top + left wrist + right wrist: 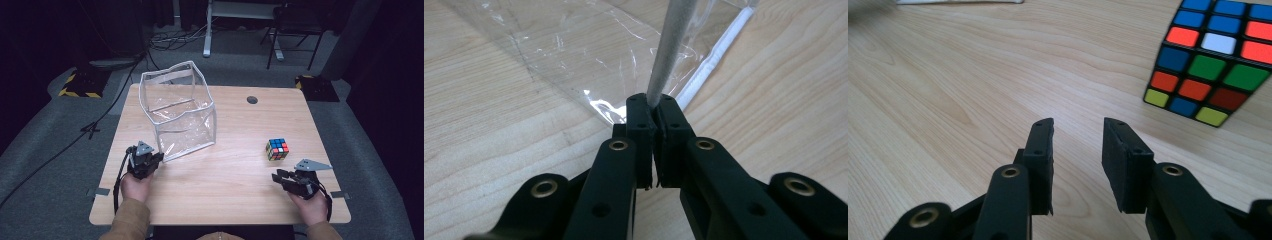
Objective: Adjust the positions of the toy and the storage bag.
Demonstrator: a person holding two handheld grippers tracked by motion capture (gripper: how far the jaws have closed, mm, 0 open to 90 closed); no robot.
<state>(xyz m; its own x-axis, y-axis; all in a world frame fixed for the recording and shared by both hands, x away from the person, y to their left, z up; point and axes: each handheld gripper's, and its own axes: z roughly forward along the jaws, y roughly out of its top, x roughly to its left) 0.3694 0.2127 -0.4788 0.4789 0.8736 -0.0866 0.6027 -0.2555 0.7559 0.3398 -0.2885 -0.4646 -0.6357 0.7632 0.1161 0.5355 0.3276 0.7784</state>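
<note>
A clear plastic box-shaped bag with white-grey edging (179, 112) stood open-topped on the table's left half, its walls crumpled. A multicoloured 3-by-3 puzzle cube (277, 149) sat well apart, at right.

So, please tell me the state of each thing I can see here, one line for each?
Clear bag: upright, open at the top, empty.
Puzzle cube: scrambled, on the table, untouched.
Left gripper: shut on the bag's grey corner edge.
Right gripper: open, empty, short of the cube.
</note>
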